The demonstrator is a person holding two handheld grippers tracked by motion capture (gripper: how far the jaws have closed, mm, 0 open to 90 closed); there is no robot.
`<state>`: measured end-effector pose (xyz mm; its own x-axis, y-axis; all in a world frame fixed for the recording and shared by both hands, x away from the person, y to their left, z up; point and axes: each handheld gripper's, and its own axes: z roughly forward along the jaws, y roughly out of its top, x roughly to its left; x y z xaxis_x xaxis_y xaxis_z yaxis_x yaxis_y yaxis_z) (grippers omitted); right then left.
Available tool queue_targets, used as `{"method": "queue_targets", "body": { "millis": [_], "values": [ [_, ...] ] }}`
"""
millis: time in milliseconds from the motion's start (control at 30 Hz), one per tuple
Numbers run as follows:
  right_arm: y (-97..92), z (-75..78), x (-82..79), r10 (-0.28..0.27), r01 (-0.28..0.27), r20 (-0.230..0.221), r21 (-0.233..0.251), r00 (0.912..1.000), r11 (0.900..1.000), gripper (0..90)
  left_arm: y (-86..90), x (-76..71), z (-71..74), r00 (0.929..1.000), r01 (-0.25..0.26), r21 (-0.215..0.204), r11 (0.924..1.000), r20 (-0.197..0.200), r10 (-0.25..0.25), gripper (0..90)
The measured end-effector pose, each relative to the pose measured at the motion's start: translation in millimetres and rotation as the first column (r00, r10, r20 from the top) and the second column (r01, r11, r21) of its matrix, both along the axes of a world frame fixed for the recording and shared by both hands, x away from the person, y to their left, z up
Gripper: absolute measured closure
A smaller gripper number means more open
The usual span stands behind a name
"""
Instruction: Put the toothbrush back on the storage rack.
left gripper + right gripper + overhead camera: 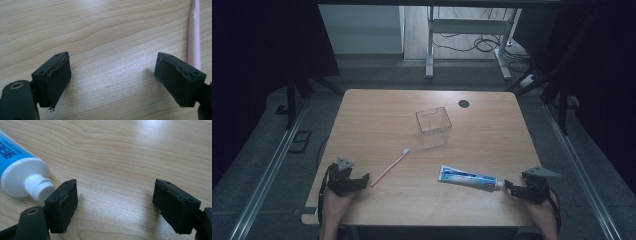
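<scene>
A pink toothbrush (390, 167) lies slanted on the wooden table (377, 115), its handle end close to my left gripper (362, 179). In the left gripper view the pink handle (194, 40) runs just outside the right-hand jaw, and my left gripper (112, 80) stands open over bare wood. A blue and white toothpaste tube (468, 177) lies at the front right, cap toward my right gripper (508, 187). In the right gripper view the tube's white cap (40, 188) sits just outside the left-hand jaw of my right gripper (115, 202), which is open with nothing between its pads.
A clear plastic square cup (433, 127) stands upright near the table's middle. A dark round hole (463, 104) marks the far side of the tabletop. Beyond the table are a floor, cables and a metal stand (469, 35).
</scene>
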<state>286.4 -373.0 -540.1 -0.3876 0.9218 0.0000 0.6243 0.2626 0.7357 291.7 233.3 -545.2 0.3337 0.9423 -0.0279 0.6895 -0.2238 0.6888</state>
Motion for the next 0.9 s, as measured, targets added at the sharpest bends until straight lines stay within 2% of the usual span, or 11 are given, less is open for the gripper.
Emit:
{"method": "queue_targets", "body": {
  "millis": [233,400,433,500,633,800,900],
  "values": [
    [0.1,0.0,0.0,0.001,-0.001,0.0,0.0,1.0,1.0,19.8,0.4,1.5,1.7,0.9997,0.023,0.007,0.9997,-0.013,-0.023,15.2],
    [0.0,0.0,0.0,0.001,-0.001,0.0,-0.001,1.0,1.0,19.8,-3.3,4.9,6.0,0.998,0.055,0.016,0.9984,-0.033,-0.054,22.5],
    [0.0,0.0,0.0,0.001,-0.001,0.0,-0.001,1.0,1.0,19.8,-4.0,5.5,7.0,0.9974,0.063,0.021,0.9978,-0.036,-0.062,25.3],
    [0.1,0.0,0.0,0.001,-0.001,0.0,-0.001,1.0,1.0,19.8,-7.1,6.9,9.9,0.9952,0.087,0.028,0.9958,-0.048,-0.086,37.1],
    [0.1,0.0,0.0,0.001,-0.001,0.0,-0.001,1.0,1.0,19.8,-13.2,10.3,14.5,0.9904,0.124,0.062,0.9903,-0.069,-0.12,44.3],
    [0.0,0.0,0.0,0.001,-0.001,0.0,-0.001,1.0,1.0,19.8,-18.8,14.3,19.7,0.981,0.171,0.043,0.9843,-0.1,-0.166,64.3],
    [0.0,0.0,0.0,0.001,-0.001,0.0,-0.001,1.0,1.0,19.7,-22.8,18.3,24.2,0.9706,0.209,0.023,0.9776,-0.127,-0.204,75.9]
  ]
}}
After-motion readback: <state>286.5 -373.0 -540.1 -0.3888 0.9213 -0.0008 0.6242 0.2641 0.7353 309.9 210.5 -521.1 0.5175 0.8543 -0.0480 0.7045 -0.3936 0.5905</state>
